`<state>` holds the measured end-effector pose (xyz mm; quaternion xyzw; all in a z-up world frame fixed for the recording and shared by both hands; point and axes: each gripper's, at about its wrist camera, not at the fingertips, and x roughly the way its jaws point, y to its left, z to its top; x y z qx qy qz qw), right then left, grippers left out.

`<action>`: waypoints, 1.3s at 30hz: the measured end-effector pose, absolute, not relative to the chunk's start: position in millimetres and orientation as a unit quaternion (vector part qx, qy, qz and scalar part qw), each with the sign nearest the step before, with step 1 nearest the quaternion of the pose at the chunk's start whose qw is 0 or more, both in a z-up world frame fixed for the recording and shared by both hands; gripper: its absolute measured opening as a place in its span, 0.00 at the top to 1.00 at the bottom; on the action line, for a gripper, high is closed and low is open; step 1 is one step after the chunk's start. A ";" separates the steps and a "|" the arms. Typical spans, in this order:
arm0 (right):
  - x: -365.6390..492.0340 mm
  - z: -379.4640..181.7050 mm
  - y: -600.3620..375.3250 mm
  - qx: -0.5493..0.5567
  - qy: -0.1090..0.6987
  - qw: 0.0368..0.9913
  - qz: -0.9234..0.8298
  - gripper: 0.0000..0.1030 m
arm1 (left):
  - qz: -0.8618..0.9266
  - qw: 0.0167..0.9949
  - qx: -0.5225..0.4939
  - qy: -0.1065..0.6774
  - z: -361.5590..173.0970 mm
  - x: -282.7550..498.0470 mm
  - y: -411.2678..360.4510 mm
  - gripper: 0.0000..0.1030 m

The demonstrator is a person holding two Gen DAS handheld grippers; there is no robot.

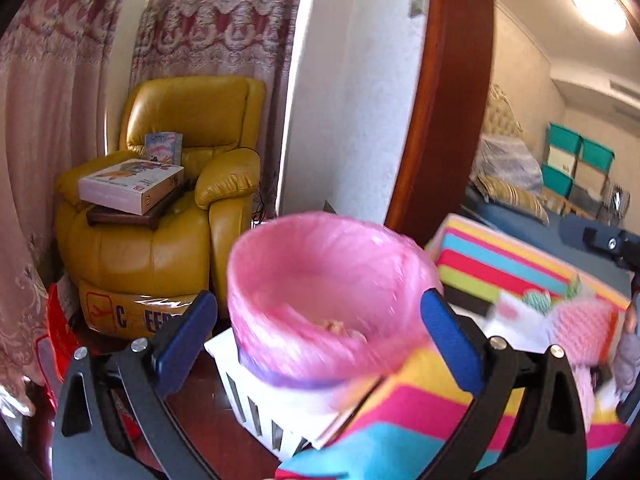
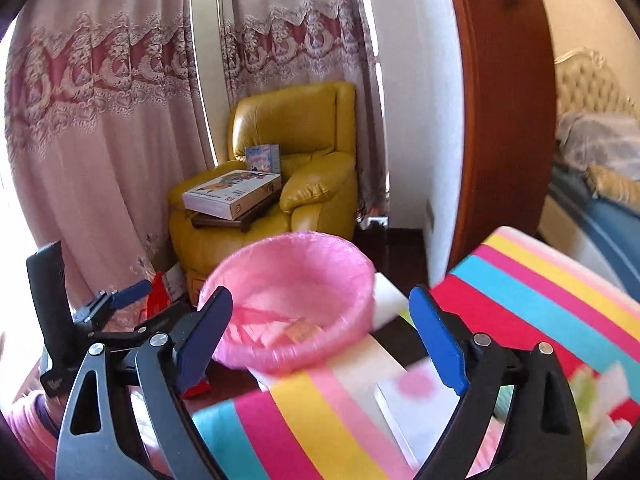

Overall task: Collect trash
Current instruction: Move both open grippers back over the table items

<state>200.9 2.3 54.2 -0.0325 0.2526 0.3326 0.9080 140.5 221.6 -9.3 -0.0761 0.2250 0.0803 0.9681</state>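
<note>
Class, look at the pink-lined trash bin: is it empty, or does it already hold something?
Not empty. The pink-lined trash bin holds a few scraps at its bottom, seen in both wrist views. What the scraps are is too blurred to tell.

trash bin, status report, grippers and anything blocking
Left gripper open, empty. Right gripper open, empty. Pink-lined bin just ahead, scraps inside. Nothing in the way.

A pink liner [image 1: 320, 280] fills the bin. Beside the bin, the cloth [image 2: 540, 292] shows yellow, pink, blue and red stripes. Behind the bin stand a mustard-yellow armchair [image 2: 296, 152] and pink lace-patterned curtains [image 2: 100, 120].
</note>
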 end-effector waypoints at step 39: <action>77.7 -46.3 -207.1 0.001 0.319 0.944 0.086 0.18 | -0.109 0.946 0.002 0.306 -69.1 78.9 34.7 0.04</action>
